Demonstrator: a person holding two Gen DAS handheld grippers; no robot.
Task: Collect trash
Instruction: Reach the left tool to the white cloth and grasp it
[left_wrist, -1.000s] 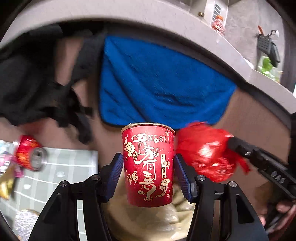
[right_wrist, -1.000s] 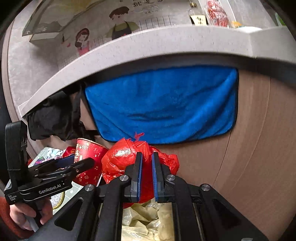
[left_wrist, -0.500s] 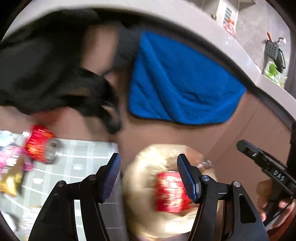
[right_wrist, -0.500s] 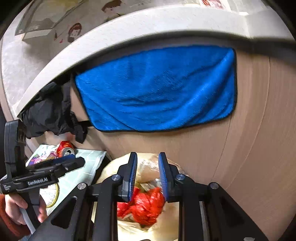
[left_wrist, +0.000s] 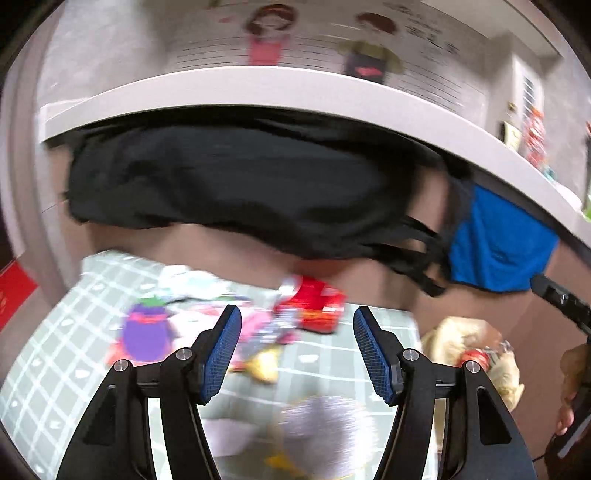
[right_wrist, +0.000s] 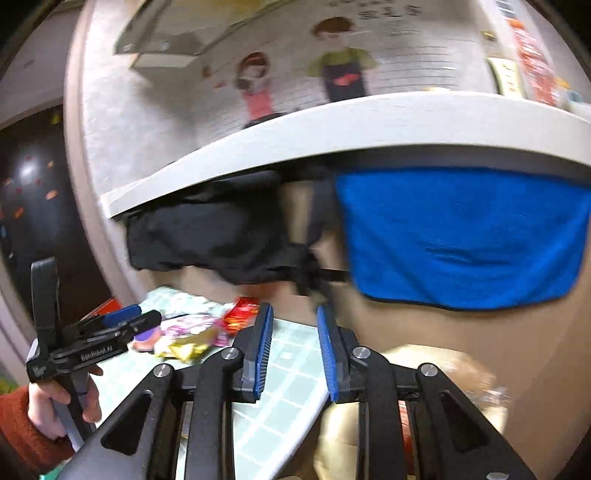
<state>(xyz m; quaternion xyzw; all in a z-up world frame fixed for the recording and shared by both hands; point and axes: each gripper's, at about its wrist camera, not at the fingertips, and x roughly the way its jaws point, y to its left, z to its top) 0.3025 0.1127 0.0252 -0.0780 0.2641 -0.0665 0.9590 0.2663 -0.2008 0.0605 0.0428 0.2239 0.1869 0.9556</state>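
Jaws of the left gripper (left_wrist: 297, 350) stand wide and empty above the checked mat (left_wrist: 55, 354); those of the right gripper (right_wrist: 295, 354) are opening, nothing between them. Blurred wrappers (left_wrist: 258, 332) and a red can (left_wrist: 314, 306) lie near the mat's far edge. Off its right edge sits the yellowish trash bag (left_wrist: 465, 332), red trash inside.

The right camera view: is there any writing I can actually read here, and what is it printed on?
"GenRobot.AI": white letters on the black left gripper, blurred but just readable.
Wall poster with cartoon figures: its writing is too blurred to read.
Red can and snack wrappers on the table: print too blurred to read.
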